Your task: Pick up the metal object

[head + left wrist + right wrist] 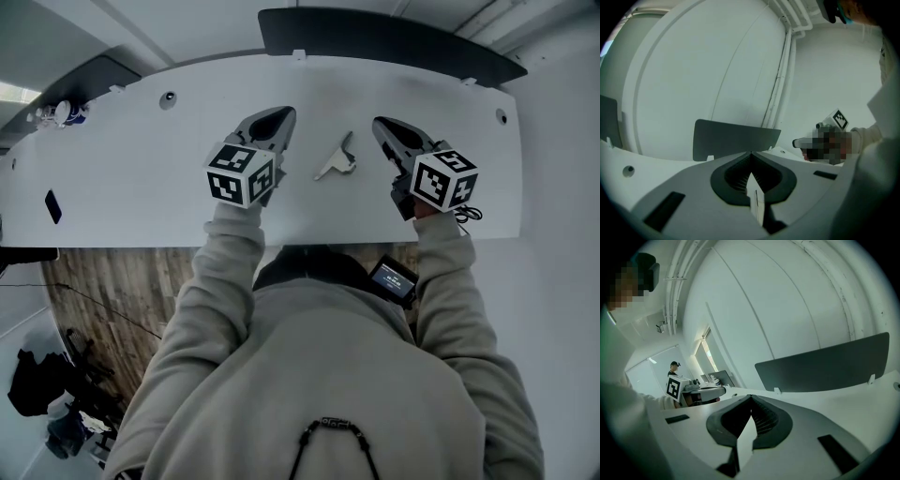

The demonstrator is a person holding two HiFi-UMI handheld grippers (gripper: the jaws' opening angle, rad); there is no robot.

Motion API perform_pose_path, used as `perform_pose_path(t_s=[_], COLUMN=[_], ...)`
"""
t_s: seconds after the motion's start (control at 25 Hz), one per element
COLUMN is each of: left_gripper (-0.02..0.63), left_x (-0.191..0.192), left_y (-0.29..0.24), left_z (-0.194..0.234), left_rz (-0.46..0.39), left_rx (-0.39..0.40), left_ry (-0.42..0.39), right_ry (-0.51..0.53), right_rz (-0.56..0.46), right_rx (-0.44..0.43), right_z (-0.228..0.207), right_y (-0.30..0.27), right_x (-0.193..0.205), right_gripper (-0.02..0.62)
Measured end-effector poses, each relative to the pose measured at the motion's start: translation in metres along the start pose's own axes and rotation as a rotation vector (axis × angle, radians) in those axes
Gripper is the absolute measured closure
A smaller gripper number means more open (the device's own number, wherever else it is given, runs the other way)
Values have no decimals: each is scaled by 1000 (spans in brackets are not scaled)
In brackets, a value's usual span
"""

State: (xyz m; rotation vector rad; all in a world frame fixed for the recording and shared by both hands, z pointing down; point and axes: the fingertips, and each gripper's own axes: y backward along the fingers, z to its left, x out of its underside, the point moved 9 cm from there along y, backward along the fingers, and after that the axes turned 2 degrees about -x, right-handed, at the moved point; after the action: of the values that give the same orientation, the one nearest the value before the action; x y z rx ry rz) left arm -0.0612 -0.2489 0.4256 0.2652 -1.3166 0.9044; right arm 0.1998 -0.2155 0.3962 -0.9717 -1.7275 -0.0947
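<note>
So the small silvery bent metal object [337,159] is just lying flat on the long white table [131,178], pretty much in the middle, nothing touching it. The left hand-held gripper [280,116] sits just to its left and the right hand-held gripper [382,125] just to its right, so the piece is in the gap between the two, apart from both. Both point toward the far edge of the table, where a dark grey panel [394,42] stands upright. Each gripper's own view shows the jaws pressed together at the tips with nothing between them, so both are closed and empty. There's also a small flat black thing [53,206] way over on the table's left side, well apart from everything else.
</note>
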Motion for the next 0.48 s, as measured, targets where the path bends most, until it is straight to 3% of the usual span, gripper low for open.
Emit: perform_pose_path(t_s=[0.48], left_gripper=[604], left_x=[48], left_y=[-11], left_z=[-4], left_rz=[58], left_rx=[7], left_ry=[53], right_ry=[-27], right_rz=[89], right_rx=[18], right_z=[-14], right_y=[-8], right_x=[53], right_gripper=[575])
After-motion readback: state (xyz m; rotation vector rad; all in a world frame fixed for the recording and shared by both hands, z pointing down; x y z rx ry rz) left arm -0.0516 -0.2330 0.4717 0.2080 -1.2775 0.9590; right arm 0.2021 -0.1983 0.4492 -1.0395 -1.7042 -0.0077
